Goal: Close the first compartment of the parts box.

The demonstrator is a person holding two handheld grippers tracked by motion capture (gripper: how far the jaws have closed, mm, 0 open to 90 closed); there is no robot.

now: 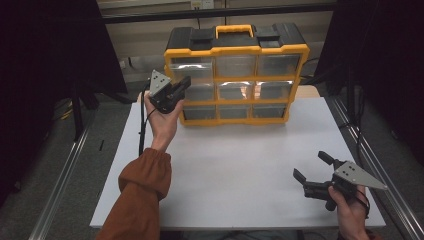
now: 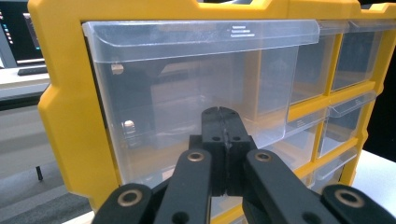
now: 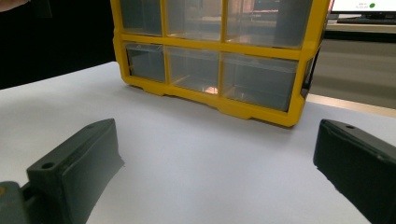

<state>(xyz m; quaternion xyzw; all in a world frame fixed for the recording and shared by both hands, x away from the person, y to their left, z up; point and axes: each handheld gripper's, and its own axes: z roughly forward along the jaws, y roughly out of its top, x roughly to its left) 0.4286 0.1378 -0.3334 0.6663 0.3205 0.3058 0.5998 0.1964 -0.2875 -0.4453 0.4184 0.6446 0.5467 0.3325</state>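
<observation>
A yellow and black organizer cabinet (image 1: 235,50) with three rows of clear drawers stands at the back of the white table (image 1: 235,165). My left gripper (image 1: 184,84) is held up at the cabinet's left column. In the left gripper view its jaws (image 2: 219,114) are pressed together with nothing between them, close in front of the top-left clear drawer (image 2: 187,93). My right gripper (image 1: 311,166) rests low over the table's front right, jaws wide apart and empty. The right gripper (image 3: 215,140) faces the cabinet's bottom row of drawers (image 3: 210,70) from a distance.
The cabinet has a yellow carry handle (image 1: 234,30) on its black top. Metal rails (image 1: 65,170) run along both sides of the table, with dark curtains beyond. A monitor (image 2: 21,37) stands behind the cabinet to the left.
</observation>
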